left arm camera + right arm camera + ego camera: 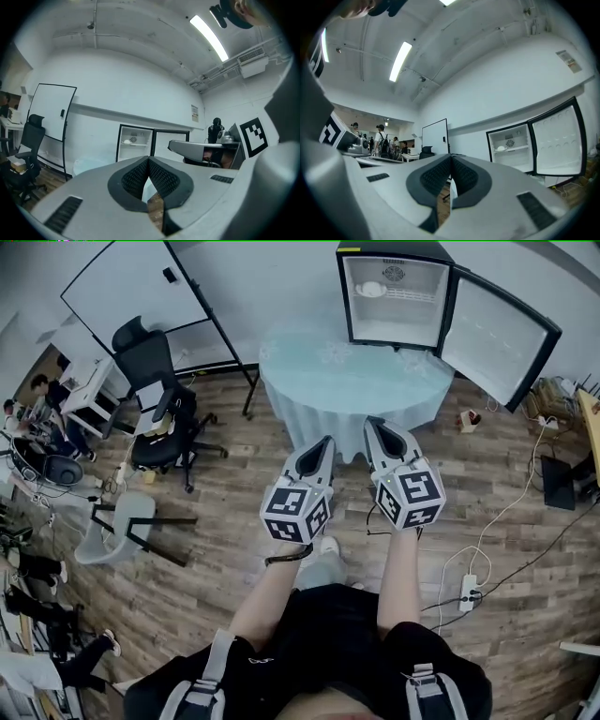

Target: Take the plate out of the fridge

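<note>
Closest to the lens, the fingers [136, 178] of the left gripper [148, 160] are pressed together at the tips with nothing between them. The right gripper [451, 157] reads the same to me: ribbed pads meeting, empty. From the head view I see both grippers held side by side, the left one just behind the right. Their marker cubes [296, 513] are nearest the body and the noses point away toward the far wall. Two bare forearms [397, 568] reach forward to carry them, the left at a slight slant, the right almost straight.

My target, the plate [372, 289], is a small white round dish. It lies on the upper shelf at the left of the fridge [394, 251], well apart from both grippers. That fridge is a small black-framed box with a white inside, and its door [497, 338] is swung wide open to the right. It stands at the far edge of a round desk [309, 381] draped in a pale cloth.

Around it is a wood-plank floor [234, 484]. A black office chair [155, 399] and a whiteboard [131, 287] stand to the left, and a power strip [466, 592] with cables lies near right.
</note>
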The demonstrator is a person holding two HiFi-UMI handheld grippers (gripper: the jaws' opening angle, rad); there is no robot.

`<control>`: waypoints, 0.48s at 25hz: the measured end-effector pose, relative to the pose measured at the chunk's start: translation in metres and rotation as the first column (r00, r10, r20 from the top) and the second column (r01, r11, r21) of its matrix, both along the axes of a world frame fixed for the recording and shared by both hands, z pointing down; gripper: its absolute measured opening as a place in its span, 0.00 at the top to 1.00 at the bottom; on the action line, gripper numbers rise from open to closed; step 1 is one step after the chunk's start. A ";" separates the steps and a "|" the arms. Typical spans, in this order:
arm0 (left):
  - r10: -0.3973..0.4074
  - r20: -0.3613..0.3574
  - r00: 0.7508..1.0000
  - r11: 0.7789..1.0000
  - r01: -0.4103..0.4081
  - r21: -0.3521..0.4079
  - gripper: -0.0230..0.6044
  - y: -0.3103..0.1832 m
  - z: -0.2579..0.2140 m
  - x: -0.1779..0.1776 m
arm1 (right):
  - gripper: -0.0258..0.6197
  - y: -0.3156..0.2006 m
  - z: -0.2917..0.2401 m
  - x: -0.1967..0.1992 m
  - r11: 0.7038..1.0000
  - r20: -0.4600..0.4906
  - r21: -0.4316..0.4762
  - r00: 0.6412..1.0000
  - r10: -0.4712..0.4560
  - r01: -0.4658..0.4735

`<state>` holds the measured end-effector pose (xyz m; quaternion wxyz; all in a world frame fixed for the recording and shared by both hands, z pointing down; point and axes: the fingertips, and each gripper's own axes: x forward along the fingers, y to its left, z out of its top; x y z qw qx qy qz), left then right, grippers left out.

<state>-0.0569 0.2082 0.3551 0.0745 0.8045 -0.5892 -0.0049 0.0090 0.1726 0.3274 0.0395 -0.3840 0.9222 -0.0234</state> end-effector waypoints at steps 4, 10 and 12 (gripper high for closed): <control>-0.012 -0.067 0.998 1.000 0.010 -0.029 0.96 -0.029 0.015 -0.021 | 0.96 -0.023 0.017 -0.009 0.999 -0.022 -0.041 1.000 0.014 -0.015; 0.061 -0.199 0.978 0.996 -0.074 -0.058 0.96 -0.093 0.026 -0.021 | 0.96 -0.082 0.043 0.003 0.985 -0.035 -0.135 0.994 0.100 -0.104; 0.085 -0.225 0.971 0.993 -0.101 -0.057 0.96 -0.113 0.023 -0.024 | 0.96 -0.100 0.043 -0.003 0.982 -0.020 -0.153 0.994 0.112 -0.114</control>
